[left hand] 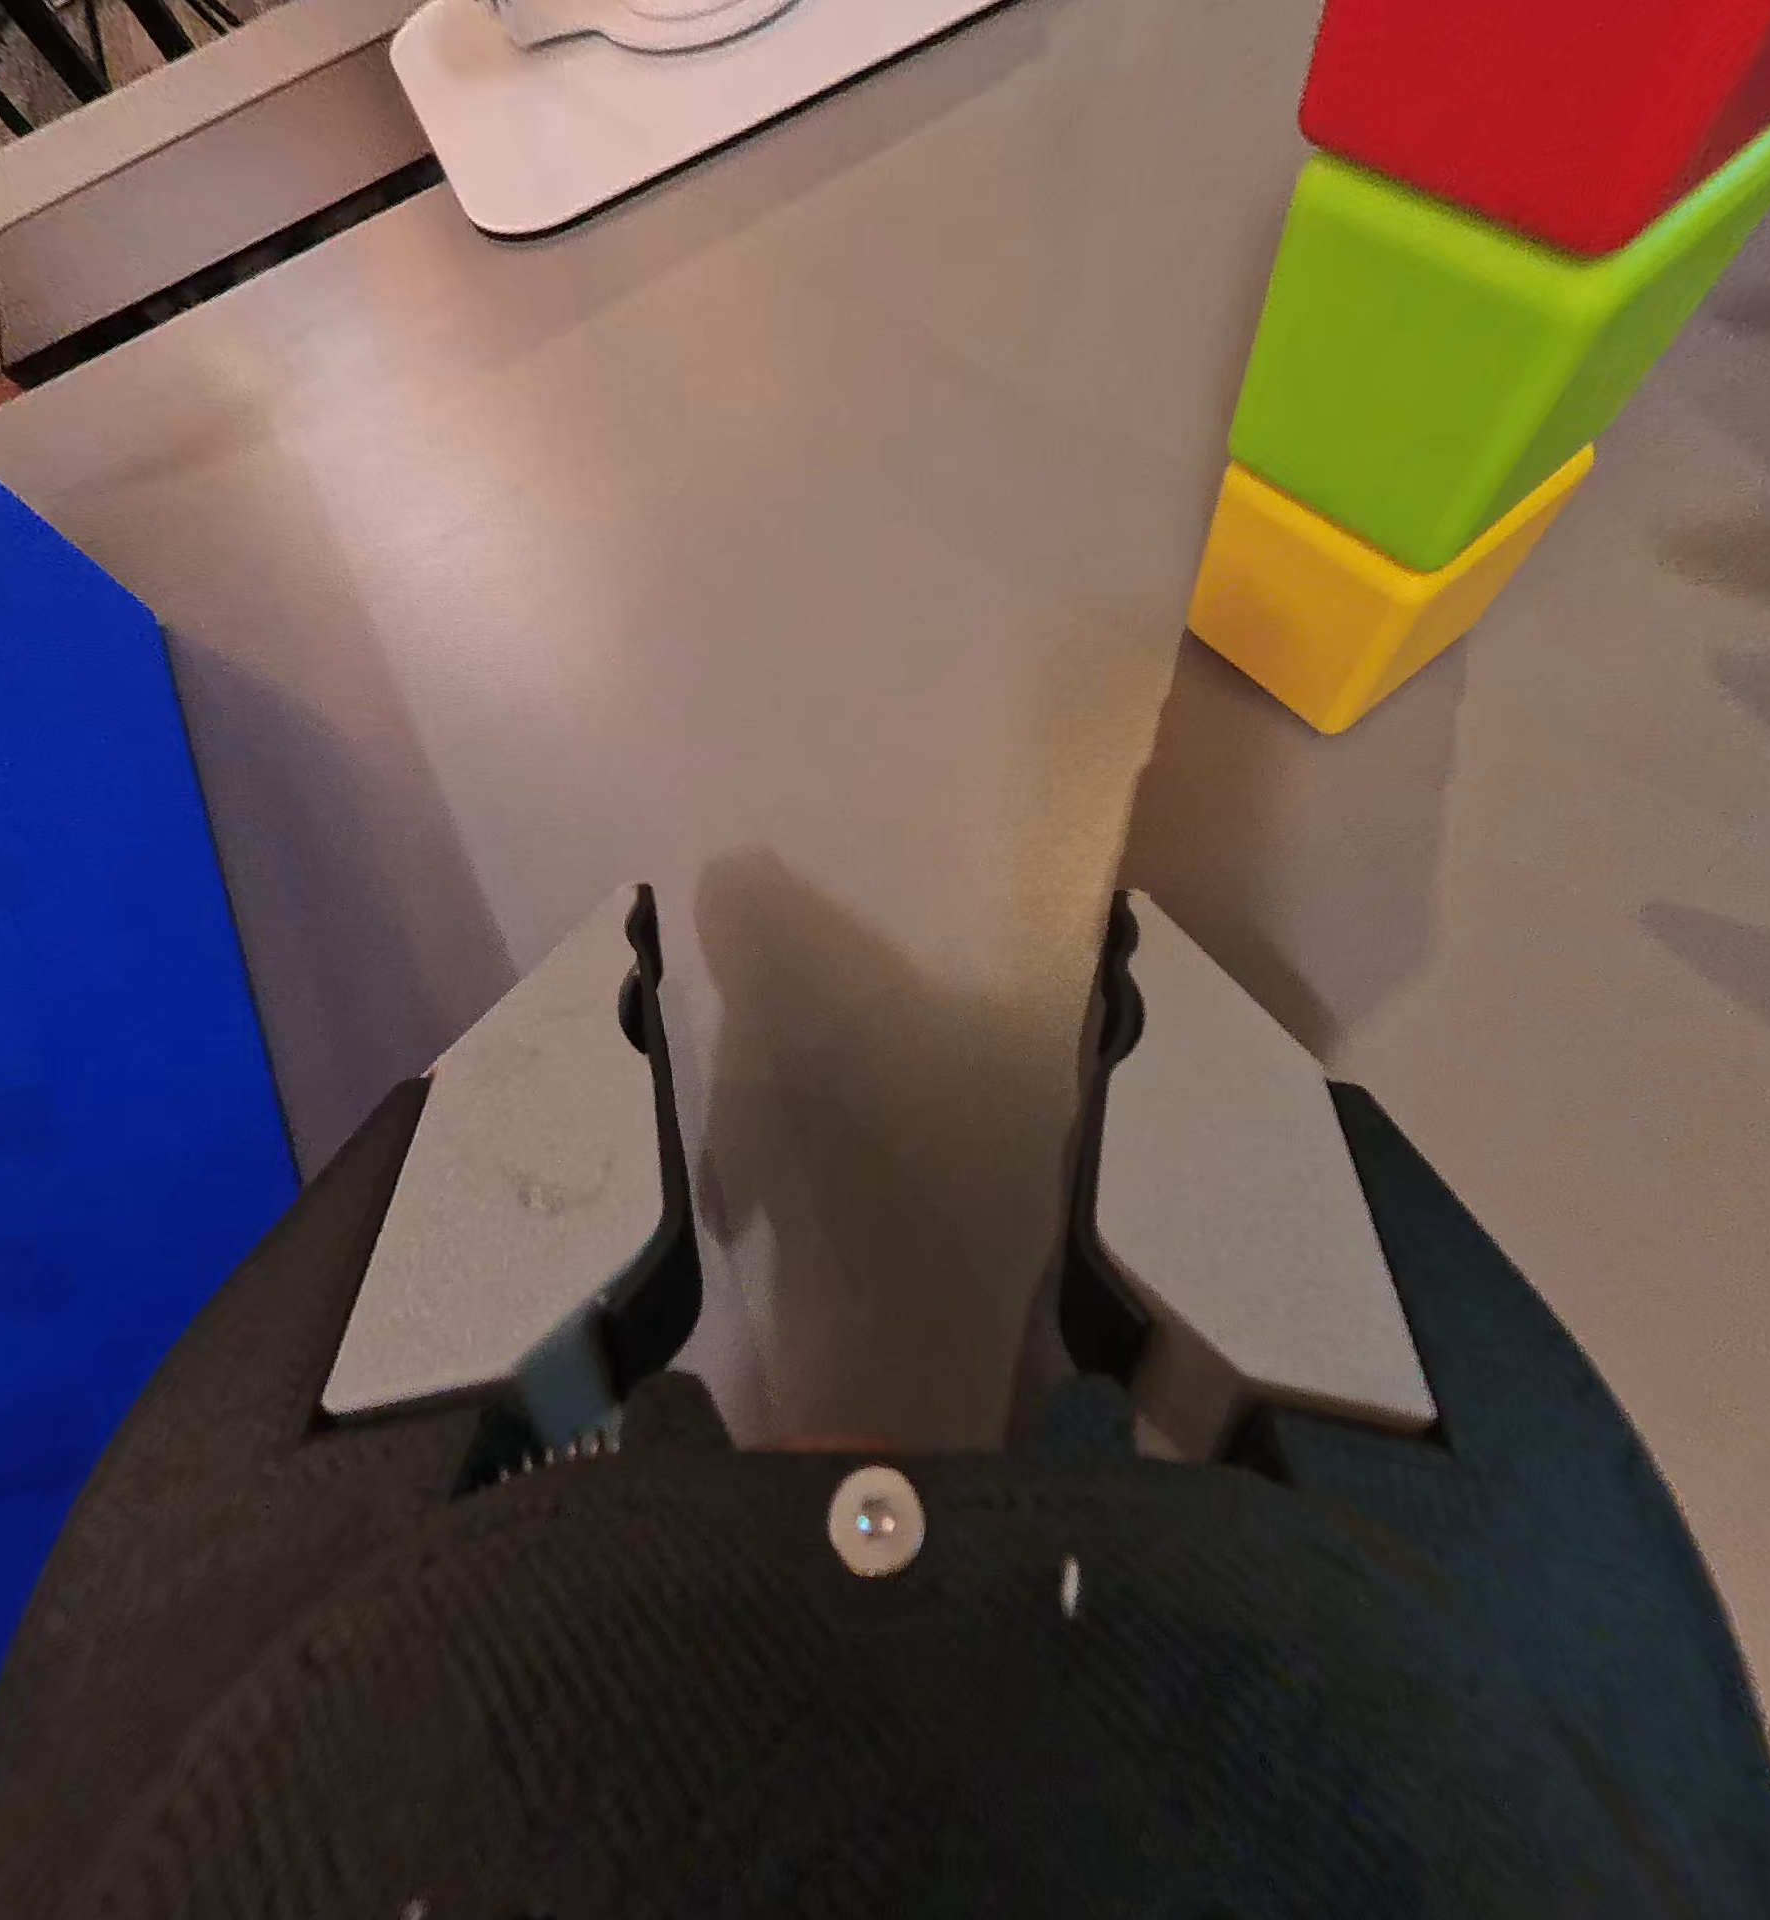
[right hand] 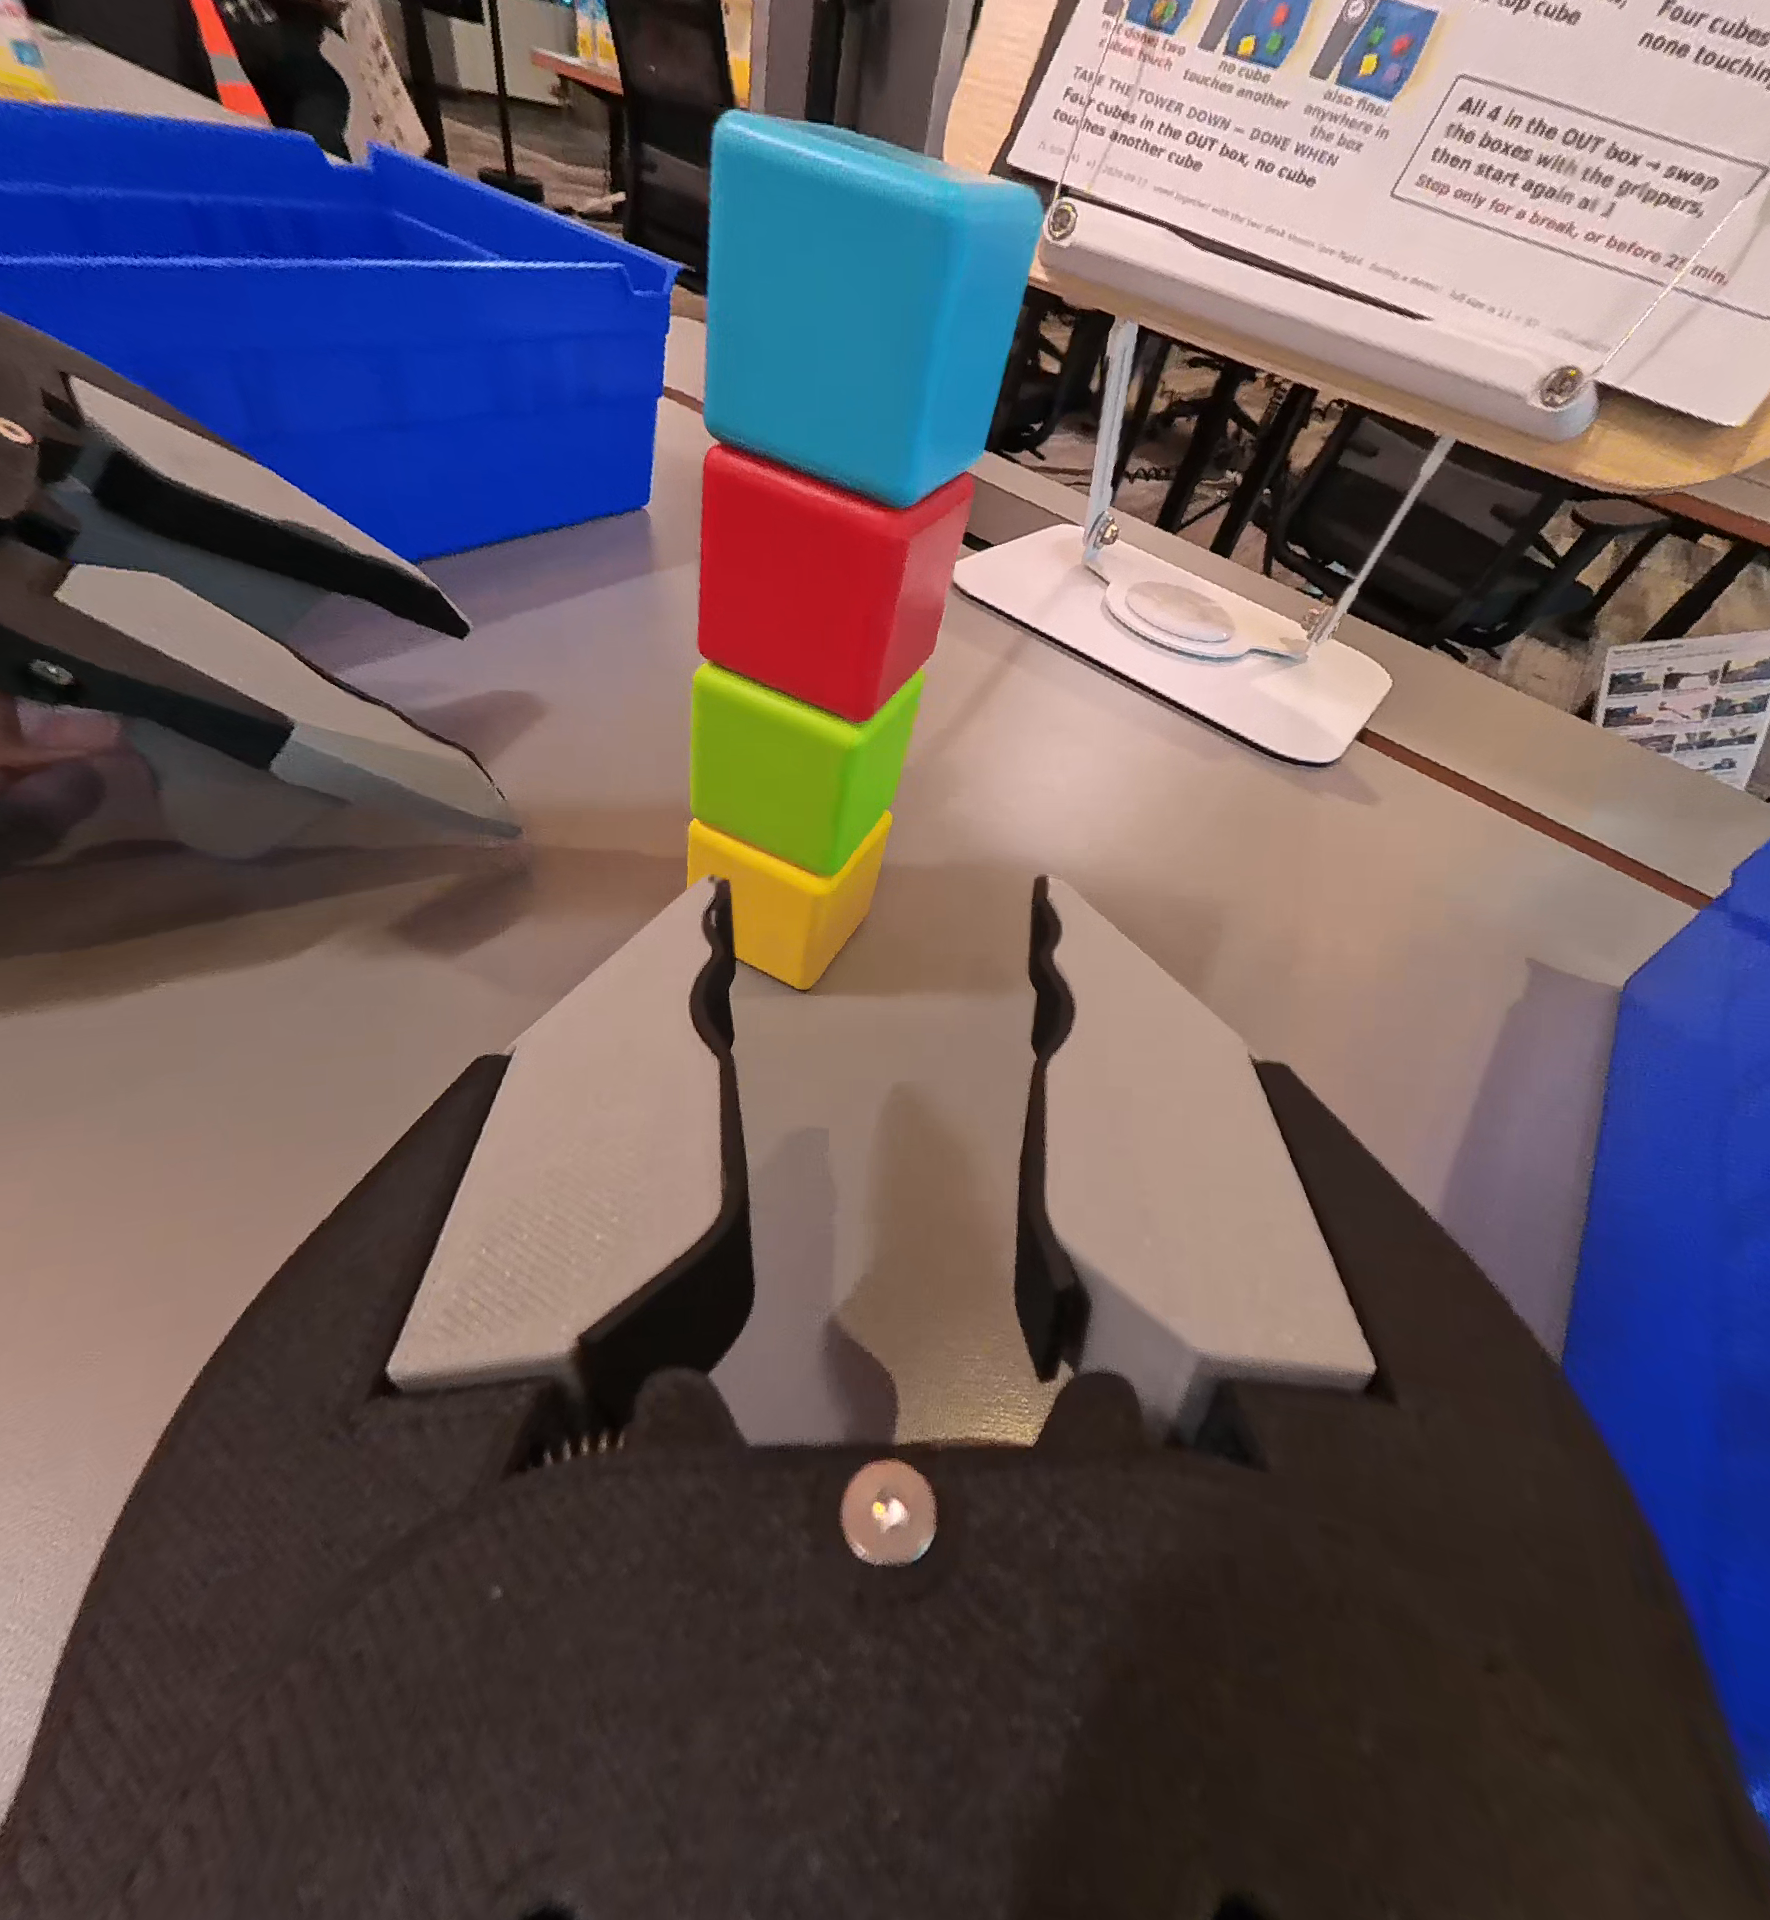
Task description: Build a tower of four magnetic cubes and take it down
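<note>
A tower of four cubes stands upright on the grey table: yellow cube (right hand: 793, 920) at the bottom, green cube (right hand: 787, 764), red cube (right hand: 824, 582), light blue cube (right hand: 850, 301) on top. My right gripper (right hand: 876, 894) is open and empty, just in front of the yellow cube without touching it. In the left wrist view the yellow cube (left hand: 1348, 613), green cube (left hand: 1421, 353) and red cube (left hand: 1515, 104) show at the upper right; the blue top cube is out of frame. My left gripper (left hand: 881, 904) is open and empty, left of the tower; it also shows in the right wrist view (right hand: 445, 727).
A blue bin (right hand: 320, 343) stands behind and left of the tower, also at the left edge of the left wrist view (left hand: 39, 935). Another blue bin (right hand: 1733, 1195) is at the right. A white stand (right hand: 1224, 634) holding an instruction sheet (right hand: 1483, 156) is behind right.
</note>
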A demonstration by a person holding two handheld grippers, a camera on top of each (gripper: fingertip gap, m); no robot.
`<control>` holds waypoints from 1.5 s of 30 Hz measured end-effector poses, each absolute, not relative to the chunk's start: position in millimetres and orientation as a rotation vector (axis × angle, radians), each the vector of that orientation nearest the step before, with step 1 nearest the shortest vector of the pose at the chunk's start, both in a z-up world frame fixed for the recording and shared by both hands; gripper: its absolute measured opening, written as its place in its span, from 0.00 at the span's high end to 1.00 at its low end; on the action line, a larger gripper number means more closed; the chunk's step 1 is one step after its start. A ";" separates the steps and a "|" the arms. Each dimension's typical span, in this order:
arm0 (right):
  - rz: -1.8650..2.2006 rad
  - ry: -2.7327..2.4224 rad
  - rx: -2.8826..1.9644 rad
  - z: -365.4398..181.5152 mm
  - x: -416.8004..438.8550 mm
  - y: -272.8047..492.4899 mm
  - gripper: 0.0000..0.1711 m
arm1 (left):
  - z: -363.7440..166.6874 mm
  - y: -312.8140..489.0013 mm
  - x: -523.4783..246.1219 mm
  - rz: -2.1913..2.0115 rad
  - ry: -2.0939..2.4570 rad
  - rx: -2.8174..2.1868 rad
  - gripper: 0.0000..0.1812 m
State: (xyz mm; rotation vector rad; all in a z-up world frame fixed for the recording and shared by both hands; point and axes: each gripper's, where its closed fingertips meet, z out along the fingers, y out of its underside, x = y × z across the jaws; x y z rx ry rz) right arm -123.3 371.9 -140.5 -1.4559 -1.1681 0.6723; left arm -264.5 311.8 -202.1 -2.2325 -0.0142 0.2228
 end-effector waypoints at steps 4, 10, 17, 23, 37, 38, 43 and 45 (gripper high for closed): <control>0.657 -1.185 -1.480 -144.7 -132.6 364.6 0.66 | -201.8 311.6 -266.1 0.191 -0.042 -2.230 0.53; 0.613 -1.275 -1.553 -148.4 -146.4 355.4 0.63 | -201.4 311.6 -265.8 0.184 -0.043 -2.228 0.53; 0.721 -1.371 -1.758 -115.1 -143.4 353.3 0.58 | -200.6 311.4 -264.8 0.173 -0.041 -2.222 0.53; 0.661 -1.408 -1.857 -88.2 -146.4 362.8 0.55 | -199.6 310.8 -265.3 0.154 -0.054 -2.215 0.53; 0.498 -1.450 -2.020 -55.3 -183.4 370.2 0.49 | -200.7 310.8 -265.0 0.129 -0.063 -2.221 0.53; 0.473 -1.449 -2.031 -55.9 -184.8 372.9 0.49 | -201.0 310.8 -264.9 0.130 -0.061 -2.224 0.53; 0.375 -1.465 -2.105 -65.8 -190.9 379.7 0.50 | -201.2 310.8 -264.7 0.130 -0.058 -2.224 0.53; 0.360 -1.468 -2.129 -69.1 -194.9 379.7 0.50 | -201.2 310.7 -264.4 0.126 -0.058 -2.224 0.53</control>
